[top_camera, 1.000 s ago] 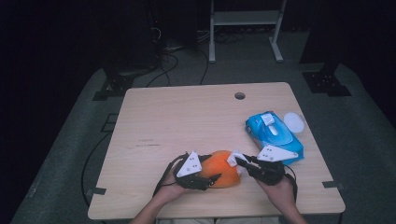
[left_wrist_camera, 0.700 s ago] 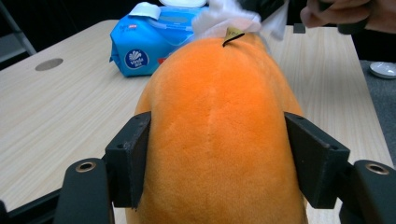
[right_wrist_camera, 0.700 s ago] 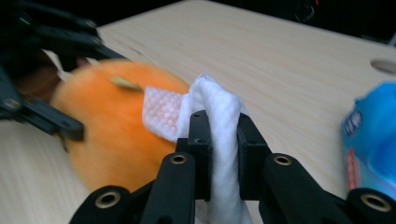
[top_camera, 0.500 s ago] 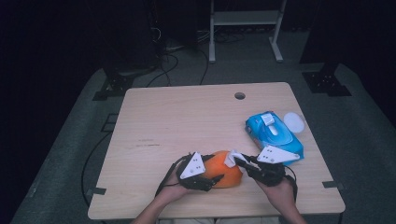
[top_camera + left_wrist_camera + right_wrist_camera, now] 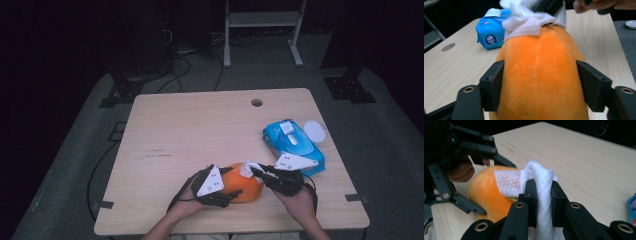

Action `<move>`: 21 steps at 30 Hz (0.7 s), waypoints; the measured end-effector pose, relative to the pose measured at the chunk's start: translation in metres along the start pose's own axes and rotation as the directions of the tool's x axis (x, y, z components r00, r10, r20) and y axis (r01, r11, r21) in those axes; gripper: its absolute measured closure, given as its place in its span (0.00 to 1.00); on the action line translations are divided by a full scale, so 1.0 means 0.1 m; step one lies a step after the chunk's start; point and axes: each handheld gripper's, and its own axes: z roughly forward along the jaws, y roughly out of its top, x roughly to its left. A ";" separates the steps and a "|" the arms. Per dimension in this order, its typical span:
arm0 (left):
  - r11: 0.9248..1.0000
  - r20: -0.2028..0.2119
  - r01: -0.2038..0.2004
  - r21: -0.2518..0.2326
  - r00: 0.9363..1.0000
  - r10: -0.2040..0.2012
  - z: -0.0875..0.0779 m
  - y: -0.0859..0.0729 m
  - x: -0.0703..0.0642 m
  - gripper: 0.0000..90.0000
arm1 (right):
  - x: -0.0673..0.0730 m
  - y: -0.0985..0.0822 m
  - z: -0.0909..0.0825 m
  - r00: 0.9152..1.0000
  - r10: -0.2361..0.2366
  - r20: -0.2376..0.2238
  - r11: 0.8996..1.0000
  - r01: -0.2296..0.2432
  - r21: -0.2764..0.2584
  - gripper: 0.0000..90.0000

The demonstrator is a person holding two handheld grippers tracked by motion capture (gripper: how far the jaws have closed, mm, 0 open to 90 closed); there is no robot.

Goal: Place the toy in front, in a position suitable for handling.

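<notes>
Orange plush toy [image 5: 243, 187] lay at the near edge of the wooden table [image 5: 200, 130], between the two hands. Left gripper [image 5: 540, 85] straddled it: in the left gripper view the black jaws stood either side of the orange pile, touching its flanks, and they had just been opening a little with the toy between them; whether the pads pressed in, could not tell. Right gripper [image 5: 541, 202] was clamped tight on a folded white wipe [image 5: 541, 182], which lay against the top of the toy.

Writing: the blue wipes pack [image 5: 490, 32] carried a round dark-blue badge with a white flower-like mark and small white lettering, too small to read for certain. A red label strip sat on its upper face, also unreadable. No writing seen on the toy or the grippers.

View differences: the high view gave the layout, with the pack [image 5: 292, 145] to the right, a white round lid [image 5: 315, 131] just beside it, and a cable hole [image 5: 256, 102] near the far edge. The left gripper view gave the badge and the plush seam. The right gripper view gave the wipe's embossed texture and the pinch itself, with the left gripper's linkage [image 5: 461, 147] beyond the toy.
</notes>
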 end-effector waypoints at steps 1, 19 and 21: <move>1.000 0.001 0.017 0.003 1.000 -0.017 -0.01 0.00 0.02 0.29 | -0.03 -0.03 0.01 1.000 0.023 -0.018 1.000 -0.023 0.005 0.87; 0.999 -0.024 -0.020 0.036 1.000 0.021 0.00 0.10 -0.09 0.30 | 0.30 0.16 -0.01 0.994 -0.103 -0.042 0.995 0.102 -0.018 0.88; 1.000 -0.020 0.008 0.010 1.000 -0.007 0.01 0.06 -0.07 0.25 | 0.24 0.12 -0.03 0.996 -0.080 -0.037 0.997 0.079 -0.013 0.88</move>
